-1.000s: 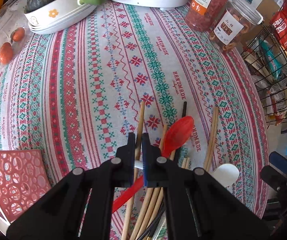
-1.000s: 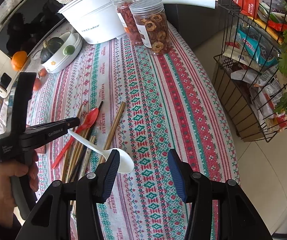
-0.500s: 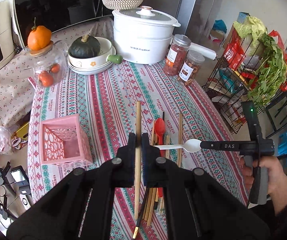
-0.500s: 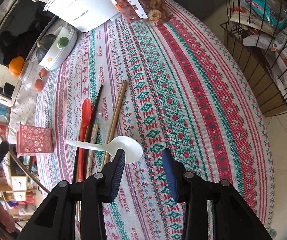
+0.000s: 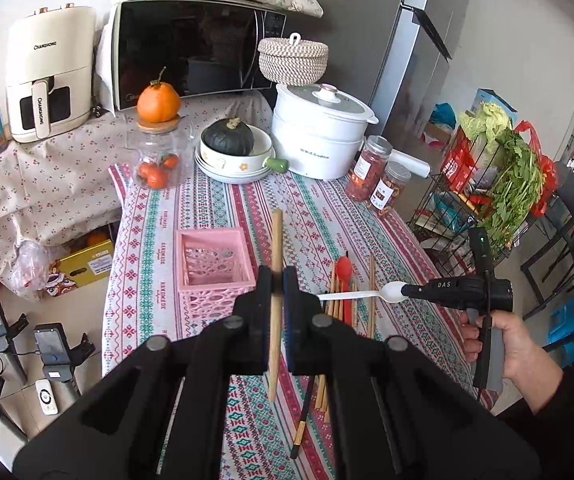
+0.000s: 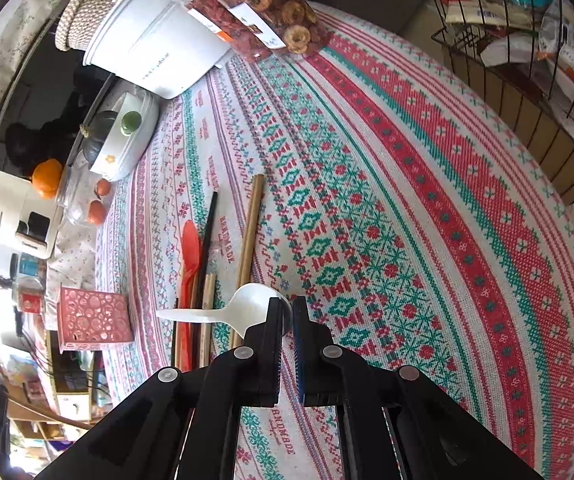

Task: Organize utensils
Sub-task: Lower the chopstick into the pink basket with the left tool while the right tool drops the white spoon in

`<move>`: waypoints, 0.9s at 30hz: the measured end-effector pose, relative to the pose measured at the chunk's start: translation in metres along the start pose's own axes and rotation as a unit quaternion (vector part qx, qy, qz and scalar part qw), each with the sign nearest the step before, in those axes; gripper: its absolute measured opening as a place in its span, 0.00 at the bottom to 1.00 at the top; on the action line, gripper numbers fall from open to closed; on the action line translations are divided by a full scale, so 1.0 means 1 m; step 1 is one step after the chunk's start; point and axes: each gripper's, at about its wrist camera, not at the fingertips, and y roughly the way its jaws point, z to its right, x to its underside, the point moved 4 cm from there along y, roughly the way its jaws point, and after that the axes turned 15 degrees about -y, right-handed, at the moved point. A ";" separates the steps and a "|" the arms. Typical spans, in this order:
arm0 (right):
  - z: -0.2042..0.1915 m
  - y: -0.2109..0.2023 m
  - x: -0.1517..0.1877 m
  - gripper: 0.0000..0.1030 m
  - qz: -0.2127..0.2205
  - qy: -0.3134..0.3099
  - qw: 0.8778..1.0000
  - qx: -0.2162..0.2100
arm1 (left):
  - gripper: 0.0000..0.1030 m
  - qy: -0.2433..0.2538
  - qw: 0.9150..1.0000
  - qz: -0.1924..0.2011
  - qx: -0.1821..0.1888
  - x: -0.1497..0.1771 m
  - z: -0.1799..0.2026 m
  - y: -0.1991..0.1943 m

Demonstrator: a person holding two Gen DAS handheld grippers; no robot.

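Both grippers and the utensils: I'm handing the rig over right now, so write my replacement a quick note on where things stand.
Left gripper: shut on a wooden chopstick, held upright above the table beside the pink basket.
Right gripper: shut on the bowl of the white spoon, handle sticking out over the pile.
On the tablecloth: red spoon, black chopstick and several more wooden chopsticks, loosely bundled to the right of the basket.
Done: two utensils picked up. The basket looks empty.
Left: drop both into the basket, then fetch the rest of the pile.
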 end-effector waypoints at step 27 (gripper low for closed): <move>-0.284 -0.126 -0.022 0.03 0.162 -0.439 0.879 0.095 | 0.06 0.030 0.980 0.194 -0.023 -0.075 -0.017 -0.020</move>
